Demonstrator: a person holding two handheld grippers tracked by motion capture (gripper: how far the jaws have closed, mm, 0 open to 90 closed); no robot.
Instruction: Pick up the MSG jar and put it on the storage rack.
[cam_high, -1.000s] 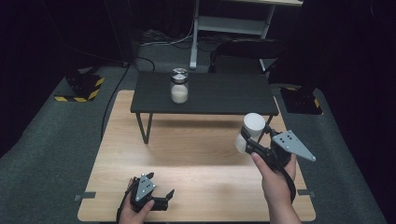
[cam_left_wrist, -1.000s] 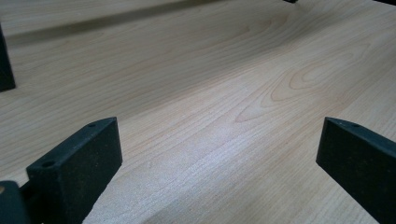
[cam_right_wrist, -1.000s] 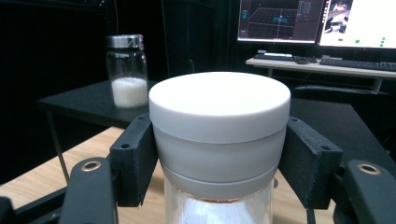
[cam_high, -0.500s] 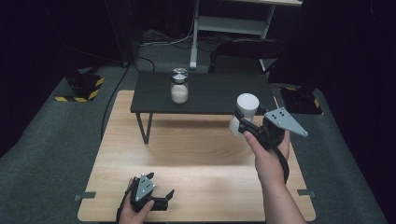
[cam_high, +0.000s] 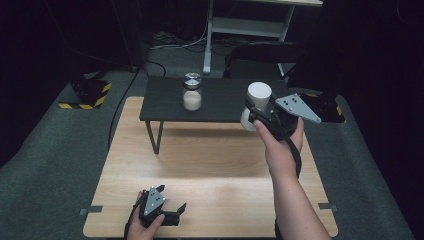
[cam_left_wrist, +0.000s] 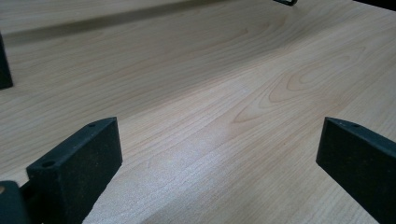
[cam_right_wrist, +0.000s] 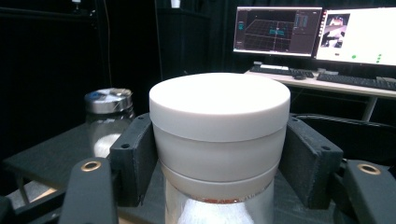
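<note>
My right gripper is shut on a white-lidded jar, held upright in the air over the right end of the low black table. In the right gripper view its jaws press both sides of the jar, just under the white lid. A second jar with a silver lid stands on the black table to the left, also seen beyond the held jar. My left gripper rests low on the wooden table near its front edge, open, with bare wood between its jaws.
The low black table stands on thin metal legs at the back of the wooden table. Grey carpet surrounds the wooden table. A desk with monitors and keyboards lies beyond.
My right hand has carried the white-lidded jar up and away from me, from above the wooden table to over the black table's right end. The left gripper has stayed put.
</note>
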